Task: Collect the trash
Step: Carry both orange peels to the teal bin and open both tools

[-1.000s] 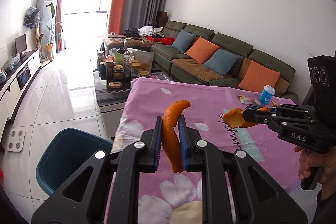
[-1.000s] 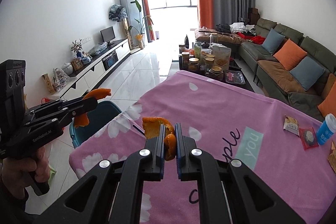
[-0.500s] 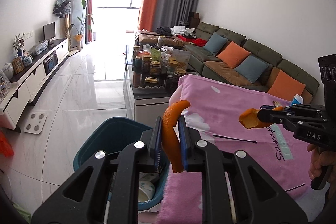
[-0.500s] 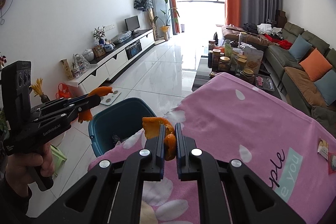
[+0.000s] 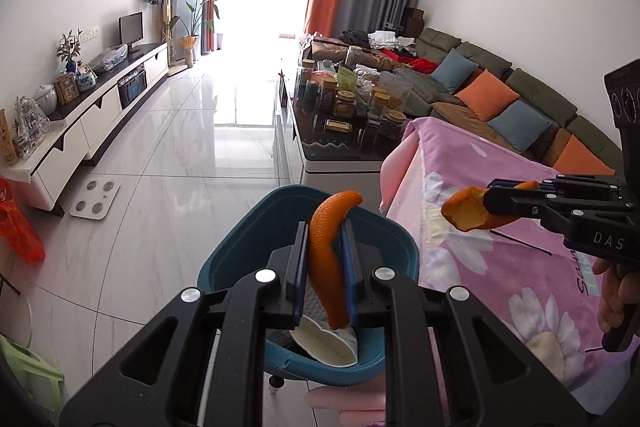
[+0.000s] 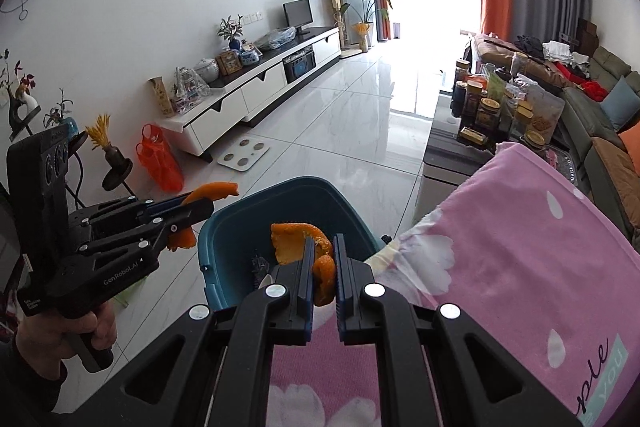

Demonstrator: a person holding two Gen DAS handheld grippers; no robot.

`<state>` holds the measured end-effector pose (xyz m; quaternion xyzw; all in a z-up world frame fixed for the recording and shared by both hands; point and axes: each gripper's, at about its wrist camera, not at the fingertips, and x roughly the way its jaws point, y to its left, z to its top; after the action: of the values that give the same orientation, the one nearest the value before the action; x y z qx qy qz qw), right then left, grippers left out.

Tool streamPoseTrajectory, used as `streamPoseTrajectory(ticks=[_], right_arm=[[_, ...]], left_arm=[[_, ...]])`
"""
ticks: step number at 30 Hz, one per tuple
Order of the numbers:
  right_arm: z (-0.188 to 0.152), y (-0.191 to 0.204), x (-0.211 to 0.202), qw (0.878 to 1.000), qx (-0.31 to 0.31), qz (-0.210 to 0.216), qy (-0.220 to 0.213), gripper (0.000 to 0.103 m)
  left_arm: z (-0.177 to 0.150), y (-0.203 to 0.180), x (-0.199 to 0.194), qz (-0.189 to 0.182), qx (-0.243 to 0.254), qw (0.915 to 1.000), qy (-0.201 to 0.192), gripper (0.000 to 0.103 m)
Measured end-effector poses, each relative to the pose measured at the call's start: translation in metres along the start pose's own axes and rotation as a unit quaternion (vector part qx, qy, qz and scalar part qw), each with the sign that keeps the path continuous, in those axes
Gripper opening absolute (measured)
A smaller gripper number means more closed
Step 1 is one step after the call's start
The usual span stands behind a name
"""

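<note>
Left tongs [image 5: 324,267] are tilted downward over the teal bin [image 5: 240,251] on the floor, clamped on a long curved strip of orange peel [image 5: 330,259] that sticks up past the pads. There's white paper trash [image 5: 324,341] already in the bin. A hand [image 6: 60,331] grips the left handle from below, seen in the right wrist view. Right tongs [image 6: 322,267] also angle down, just past the corner of the tabletop with its pink flowered cloth [image 6: 520,247], squeezed tight on a smaller curled peel piece [image 6: 304,243] hanging over the bin's near rim. The right hand [image 5: 616,299] holds its handle low at the right edge.
</note>
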<state>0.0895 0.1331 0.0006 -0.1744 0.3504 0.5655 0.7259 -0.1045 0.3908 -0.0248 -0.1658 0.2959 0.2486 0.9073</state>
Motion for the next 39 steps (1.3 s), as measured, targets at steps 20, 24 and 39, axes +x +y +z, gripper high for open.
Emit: streamPoseTrajectory(ticks=[20,24,39], right_arm=[[0.018,0.011,0.095,0.996,-0.013,0.005,0.089,0.013],[0.018,0.010,0.097,0.996,-0.009,0.004,0.089,0.015],[0.022,0.010,0.074,0.998,-0.002,0.005,0.058,0.030]], left_arm=[[-0.010,-0.003,0.115,0.024,-0.013,0.9968,0.075,0.030],[-0.008,-0.004,0.124,0.024,-0.014,0.9971,0.071,0.035],[0.000,0.007,0.089,0.025,-0.030,0.9988,0.030,0.046]])
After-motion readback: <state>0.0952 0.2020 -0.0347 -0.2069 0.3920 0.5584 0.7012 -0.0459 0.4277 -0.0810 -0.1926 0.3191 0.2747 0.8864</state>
